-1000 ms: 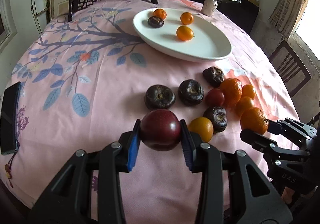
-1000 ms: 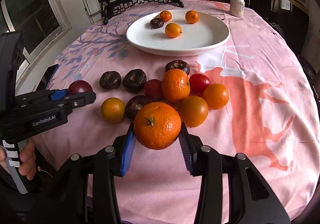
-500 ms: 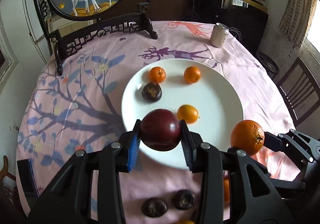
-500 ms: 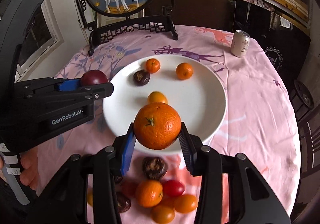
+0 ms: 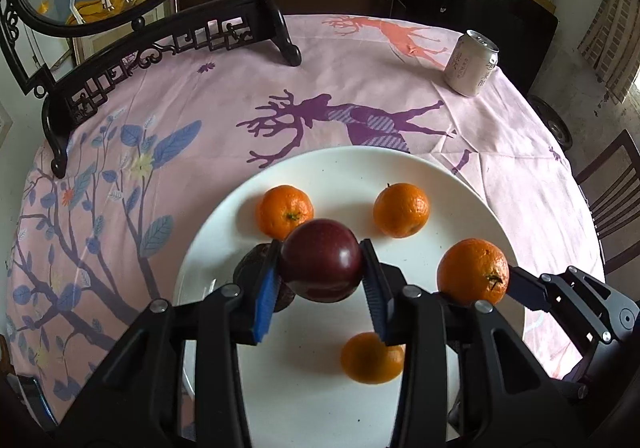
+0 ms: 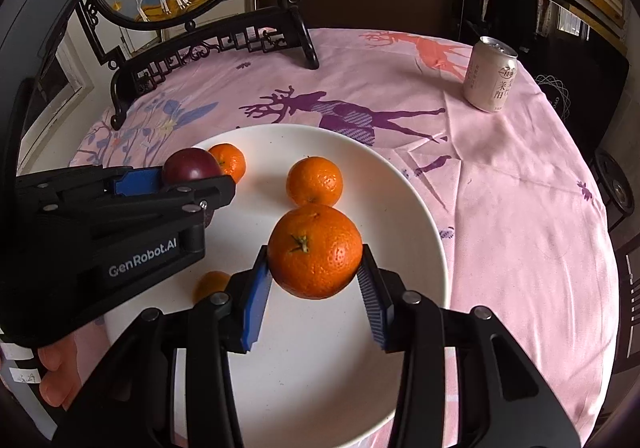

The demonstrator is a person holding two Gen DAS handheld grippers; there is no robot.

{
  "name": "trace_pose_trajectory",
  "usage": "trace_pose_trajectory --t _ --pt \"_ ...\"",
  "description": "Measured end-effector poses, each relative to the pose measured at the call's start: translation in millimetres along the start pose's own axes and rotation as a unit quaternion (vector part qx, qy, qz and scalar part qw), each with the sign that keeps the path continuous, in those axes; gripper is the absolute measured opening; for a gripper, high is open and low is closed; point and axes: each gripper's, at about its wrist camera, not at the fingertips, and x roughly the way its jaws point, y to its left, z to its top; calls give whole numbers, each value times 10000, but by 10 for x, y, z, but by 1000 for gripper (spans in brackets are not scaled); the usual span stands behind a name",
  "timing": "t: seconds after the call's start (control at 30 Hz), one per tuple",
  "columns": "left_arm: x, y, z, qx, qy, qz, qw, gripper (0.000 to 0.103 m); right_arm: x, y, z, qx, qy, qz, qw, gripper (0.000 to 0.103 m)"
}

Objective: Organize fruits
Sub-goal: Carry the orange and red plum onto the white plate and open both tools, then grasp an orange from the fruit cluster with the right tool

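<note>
My left gripper (image 5: 320,290) is shut on a dark red plum (image 5: 321,260) and holds it over the white plate (image 5: 460,188). My right gripper (image 6: 314,288) is shut on a large orange (image 6: 315,250) over the same plate (image 6: 400,184); it shows at the right of the left wrist view (image 5: 473,272). On the plate lie two small oranges (image 5: 284,211) (image 5: 401,210), a small yellow-orange fruit (image 5: 370,358) and a dark wrinkled fruit (image 5: 250,268), partly hidden behind my left finger. The left gripper with the plum shows in the right wrist view (image 6: 191,168).
A drink can (image 5: 472,62) stands at the far right of the pink tablecloth (image 5: 360,60). A dark carved stand with a round deer picture (image 5: 160,44) is at the back left. A chair (image 5: 608,192) is beyond the table's right edge.
Both grippers have moved forward with their fruit, from over the loose fruit pile to above the plate. The pile has dropped out of view.
</note>
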Motion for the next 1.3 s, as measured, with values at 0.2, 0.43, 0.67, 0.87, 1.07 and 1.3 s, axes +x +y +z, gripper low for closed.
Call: trace_pose_trajectory --t 0.2,0.43,0.67,0.87,1.07,1.3 --pt "-242 6 56 101 -444 133 9989 69 -97 34 2 -305 -151 -401 9986 62" --pt "-1025 152 -585 127 -738 110 9971 80 -825 145 -410 -278 -301 -193 9990 63" --pt "-1489 273 -1678 -117 -916 125 9956 81 -1348 495 -1181 -365 -439 -101 9983 63" --pt "-1636 281 -2334 -71 -977 281 9948 81 -1608 675 -1647 -287 -563 -199 9978 63" --pt "-1595 196 -2621 117 -811 245 9963 81 -1594 659 -1913 -70 -386 -180 9991 63" --pt "-1465 133 -2752 207 -572 219 9979 81 -1199 555 -2176 212 139 -130 9996 63"
